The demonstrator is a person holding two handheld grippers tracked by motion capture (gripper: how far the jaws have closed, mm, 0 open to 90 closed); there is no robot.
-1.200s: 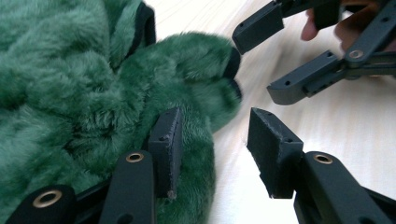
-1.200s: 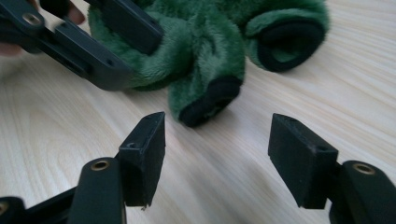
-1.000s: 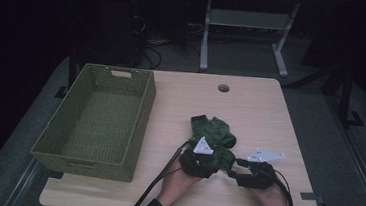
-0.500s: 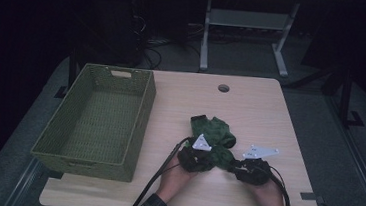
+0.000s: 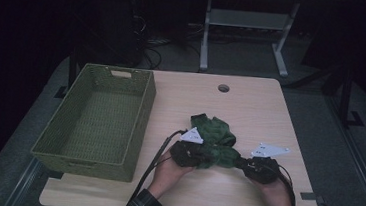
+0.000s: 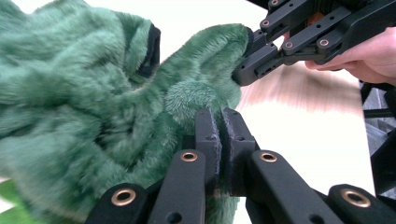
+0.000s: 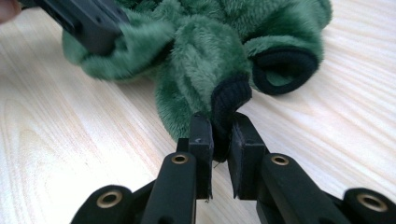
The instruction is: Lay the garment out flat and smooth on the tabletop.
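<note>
Green plush garment (image 5: pixel 211 138) pinched at both ends – left gripper (image 6: pixel 220 135) clamped on fur, right gripper (image 7: pixel 219 135) just closed onto black cuff (image 7: pixel 229 100); basket (image 5: pixel 47 144) nearby.

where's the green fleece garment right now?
High view: the green fleece garment lies on the table, right of the wicker basket, its near edge pinched between the left gripper and right gripper.

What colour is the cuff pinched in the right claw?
Black, on the green fleece garment; the cuff shows best in the right gripper view.
</note>
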